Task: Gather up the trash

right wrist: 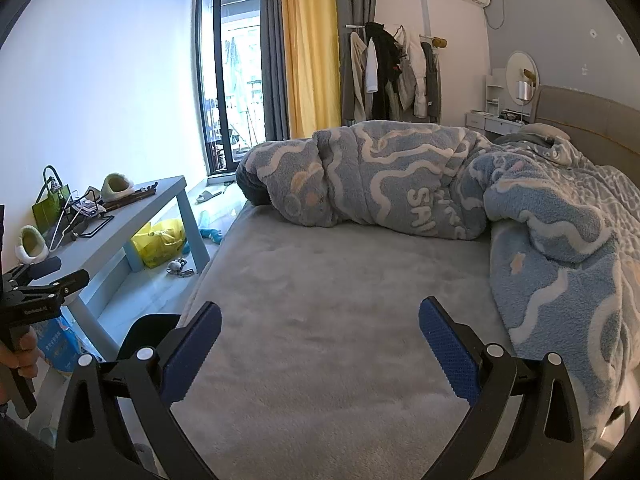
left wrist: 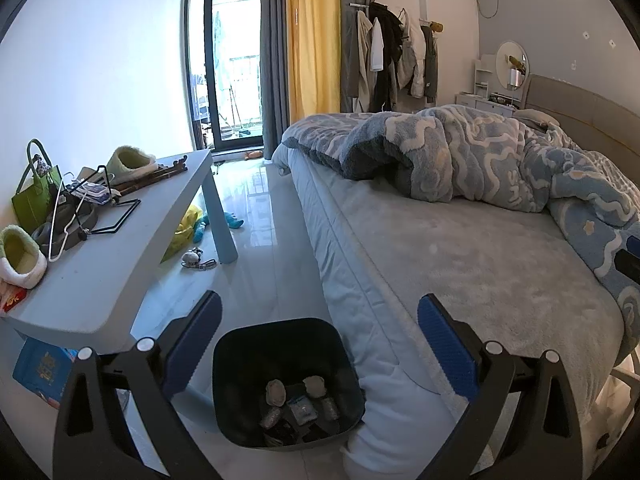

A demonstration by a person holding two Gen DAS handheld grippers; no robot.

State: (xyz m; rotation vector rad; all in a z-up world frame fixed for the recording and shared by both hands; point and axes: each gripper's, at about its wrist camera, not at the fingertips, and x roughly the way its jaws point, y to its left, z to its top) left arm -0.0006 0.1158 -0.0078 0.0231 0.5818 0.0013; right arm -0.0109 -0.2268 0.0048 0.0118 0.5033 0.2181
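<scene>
Black plastic bin [left wrist: 288,380], squarish with rounded corners, sits bottom centre on glossy floor tiles against the bed [left wrist: 460,264], crumpled wrappers [left wrist: 298,404] inside. Left gripper [left wrist: 319,322] gapes wide above it, holding nothing. Right gripper [right wrist: 320,326] likewise wide, unloaded, over plush grey sheet [right wrist: 320,280]; fluffy wavy-patterned blanket [right wrist: 400,176] upper right.

bin [left wrist: 288,384] | black, upright, on floor beside bed | trash [left wrist: 298,404] inside

Below my left hand-held gripper [left wrist: 319,354] the bin [left wrist: 248,344] stands on the floor [left wrist: 256,240], between the counter [left wrist: 112,264] left and bed [left wrist: 460,256] right.
</scene>
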